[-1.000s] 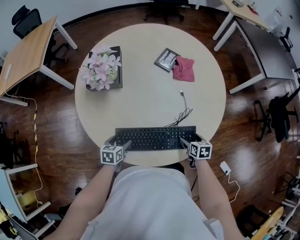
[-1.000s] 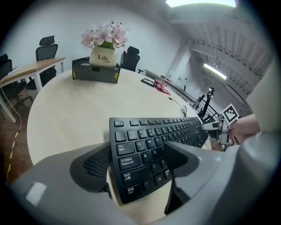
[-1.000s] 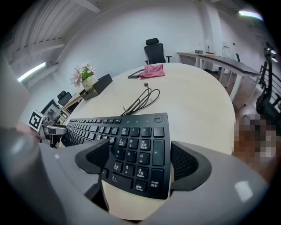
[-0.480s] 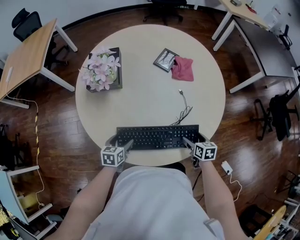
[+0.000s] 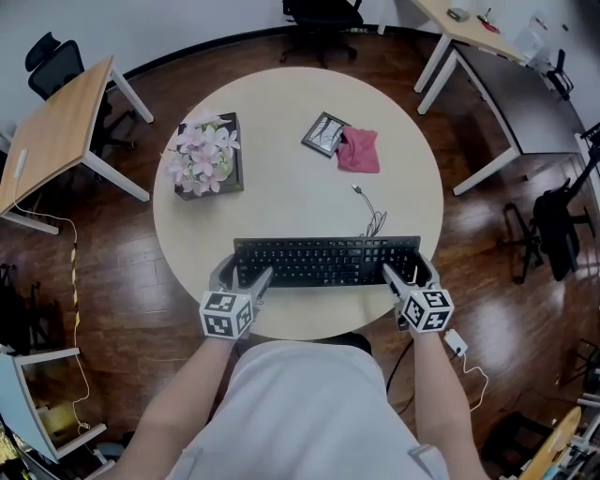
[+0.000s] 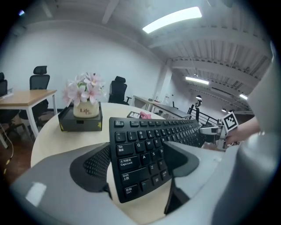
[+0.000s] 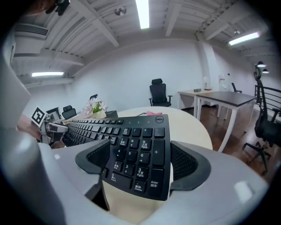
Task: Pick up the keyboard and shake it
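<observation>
As my left gripper (image 5: 242,275) and right gripper (image 5: 410,274) jaws clamp the keyboard (image 5: 326,261) ends, bench (image 5: 291,183) edge below them, bare bench beyond, underside hidden.

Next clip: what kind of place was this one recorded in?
Most likely an open office: a wooden desk and a grey desk flank the round table, a black swivel chair stands beyond it, and the held item is a keyboard.

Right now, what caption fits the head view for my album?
The left gripper and right gripper hold the keyboard by its ends above the round table.
</observation>
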